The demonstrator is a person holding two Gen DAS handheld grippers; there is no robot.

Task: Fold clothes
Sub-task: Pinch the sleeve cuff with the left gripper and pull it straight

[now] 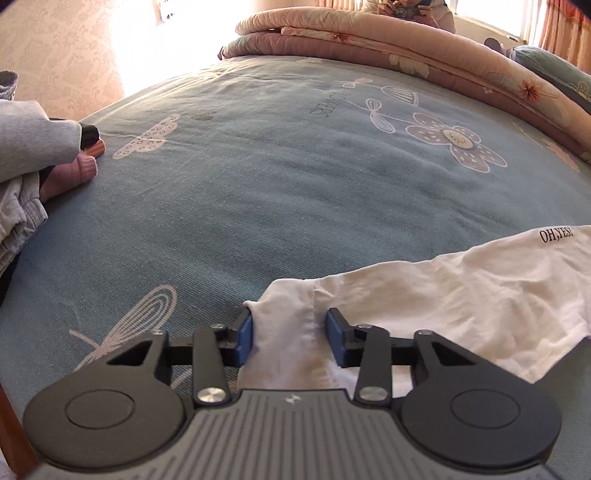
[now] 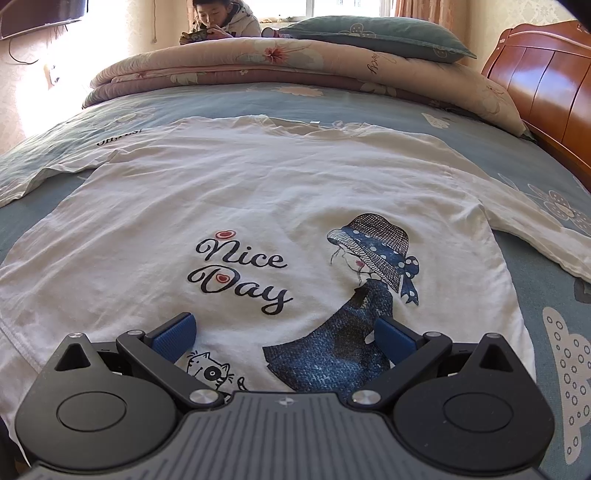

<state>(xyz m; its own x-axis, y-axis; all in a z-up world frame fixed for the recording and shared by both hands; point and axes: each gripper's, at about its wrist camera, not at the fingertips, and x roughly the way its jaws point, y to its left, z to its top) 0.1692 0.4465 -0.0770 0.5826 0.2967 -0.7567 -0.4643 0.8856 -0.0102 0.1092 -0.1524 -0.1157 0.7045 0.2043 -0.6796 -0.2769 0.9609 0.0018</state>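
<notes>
Lying flat and printed side up on the bed (image 2: 535,184), the white shirt (image 2: 258,192) is spread, sleeves out at 9 and 3 o'clock. Left tool (image 1: 289,329) half open, straddling the sleeve cuff (image 1: 295,310), not pinching. Right tool (image 2: 284,334) wide open, empty, over the hem. Judged: sleeve fold pending; closing on the cuff required.

A home bedroom: a bed (image 2: 406,107) with wooden headboard (image 2: 546,74), folded quilt (image 2: 258,62) and pillow (image 2: 369,35).
</notes>
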